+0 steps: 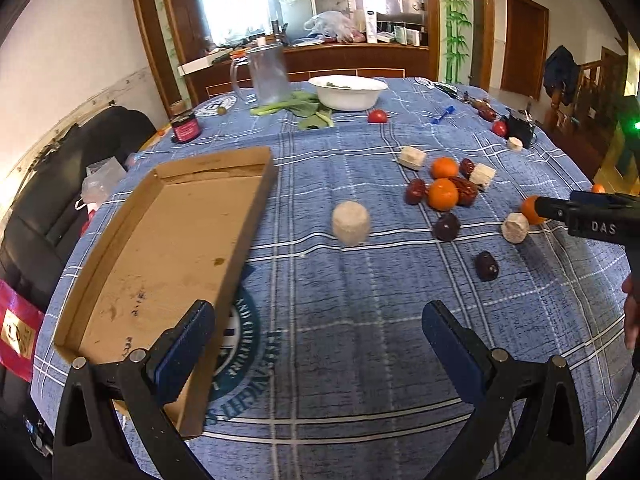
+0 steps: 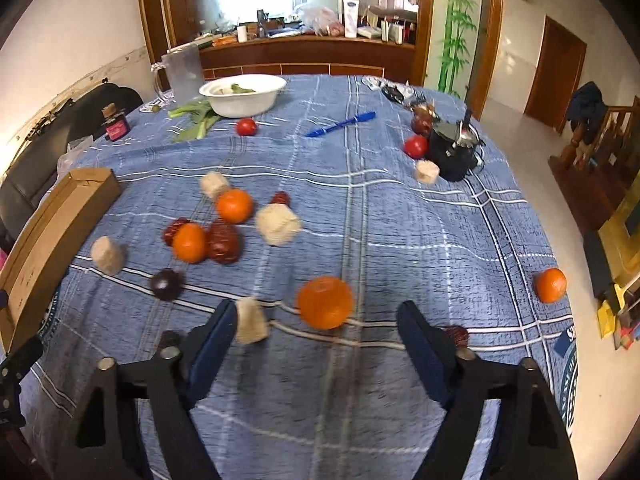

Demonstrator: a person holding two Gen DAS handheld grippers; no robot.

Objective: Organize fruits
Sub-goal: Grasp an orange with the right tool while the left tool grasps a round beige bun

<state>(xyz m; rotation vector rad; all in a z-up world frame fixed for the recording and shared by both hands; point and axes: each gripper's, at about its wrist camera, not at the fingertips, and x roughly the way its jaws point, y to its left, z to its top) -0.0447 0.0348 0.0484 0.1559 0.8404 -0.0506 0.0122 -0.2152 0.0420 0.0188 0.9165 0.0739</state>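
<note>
- Two claws spread wide, neither holding anything: right gripper (image 2: 314, 330) low over the blue plaid tablecloth (image 2: 400, 220), left gripper (image 1: 318, 334) hovering beside the cardboard tray (image 1: 168, 248).
- Nearest target, by the look of it: orange (image 2: 325, 302), just ahead of the right jaws and roughly centred between them.
- Best approach: straight forward and down, closing across the widest part, gently, since round smooth skin likely to roll or squirt out.
- Worth keeping clear of the pale cut chunk (image 2: 251, 320) almost touching the left-hand pad; a slight shift rightward probably enough.
- Appearance: bright orange, glossy, round, somewhat blurred.
- Elsewhere: two more oranges and dark red dates (image 2: 223, 242) clustered further back; another orange (image 2: 551, 285) alone near the table edge.
- Tray empty, well apart from the fruit; sorting judged barely begun.
</note>
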